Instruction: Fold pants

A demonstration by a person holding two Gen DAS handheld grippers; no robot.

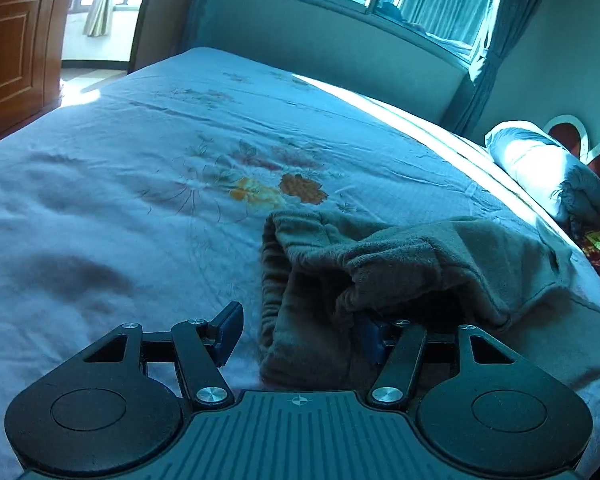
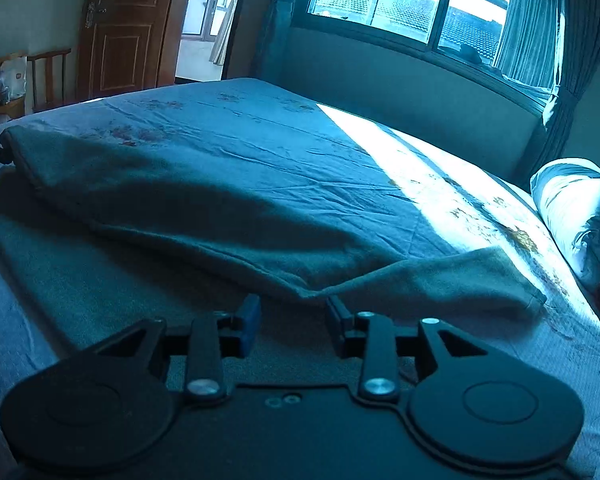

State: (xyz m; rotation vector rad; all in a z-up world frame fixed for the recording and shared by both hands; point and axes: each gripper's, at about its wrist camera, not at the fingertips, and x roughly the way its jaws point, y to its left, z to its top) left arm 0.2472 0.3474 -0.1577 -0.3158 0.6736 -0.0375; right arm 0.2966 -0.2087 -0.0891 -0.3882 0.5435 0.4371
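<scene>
Right now your pants (image 1: 380, 268) lie on the bed (image 1: 120, 200), a soft grey-brown fleece, with the elastic waistband bunched up just beyond your left gripper (image 1: 300, 332). That gripper's jaws are spread wide around the waistband end: one blue pad sits over bare sheet beside the pants, the other is partly buried under a raised fold of cloth, so nothing is pinched yet.

Your right gripper (image 2: 292, 316) is also spread, its pads just short of a cloth edge on the pants (image 2: 180, 216), with more fleece beneath it.

The risk, as I judge it, is uneven layers. If you close the left jaws here, you may catch only the humped top fold and drag the waistband askew. On the right, thick fleece could slip from a shallow bite at that edge, or you could grab the sheet along with the pants.
</scene>
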